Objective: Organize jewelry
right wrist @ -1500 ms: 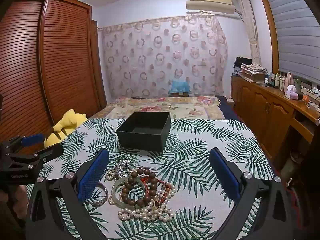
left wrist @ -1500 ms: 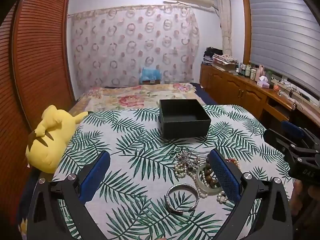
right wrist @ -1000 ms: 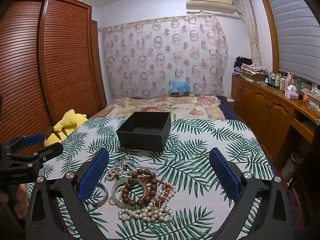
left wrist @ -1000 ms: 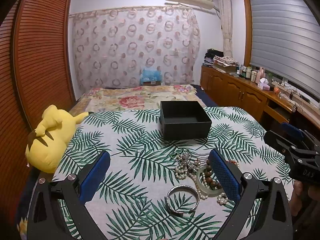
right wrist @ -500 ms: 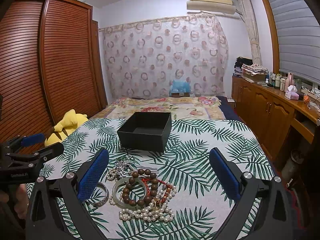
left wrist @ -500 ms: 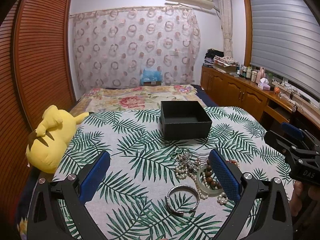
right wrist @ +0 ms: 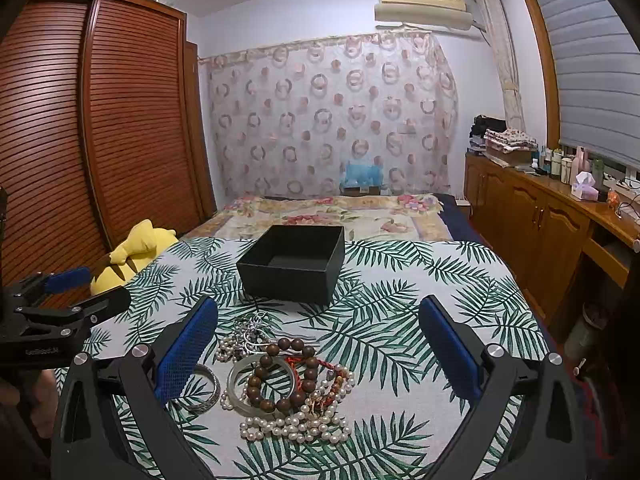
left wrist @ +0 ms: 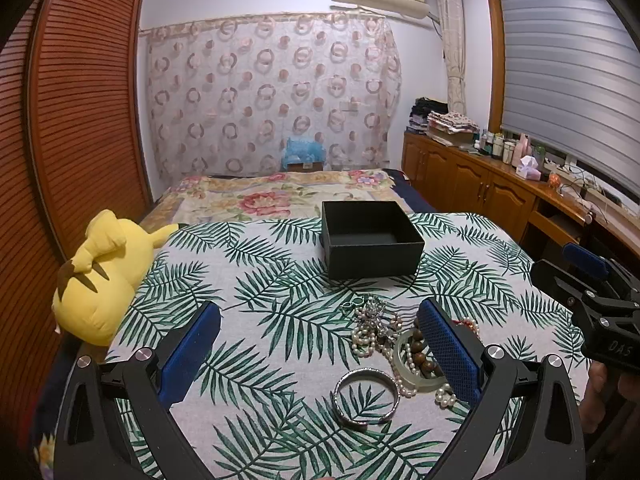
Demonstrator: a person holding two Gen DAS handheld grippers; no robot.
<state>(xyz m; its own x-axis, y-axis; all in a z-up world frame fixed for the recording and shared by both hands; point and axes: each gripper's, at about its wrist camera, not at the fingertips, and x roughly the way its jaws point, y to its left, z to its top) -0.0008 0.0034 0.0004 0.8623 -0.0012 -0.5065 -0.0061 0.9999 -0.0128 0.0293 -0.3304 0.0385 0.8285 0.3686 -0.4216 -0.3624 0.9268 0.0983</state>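
Over on the far left a yellow plush toy slumps at the edge of the leaf-print cloth, right by the slatted wooden wardrobe. The left gripper hovers low over the cloth with its blue-padded fingers spread wide and nothing between them. Just ahead of it lies a silver bangle, flat on the cloth, and beside that to the right sits the tangle of jewelry: a pale green bangle, a brown bead bracelet draped across it, and a pearl strand at the near edge of the heap. Beyond the pile, toward the middle of the cloth, stands the black box, open-topped, apart from the jewelry. Now the right gripper, also wide open and holding nothing, its left finger next to the pile. Off to the right runs a wooden cabinet under the window.
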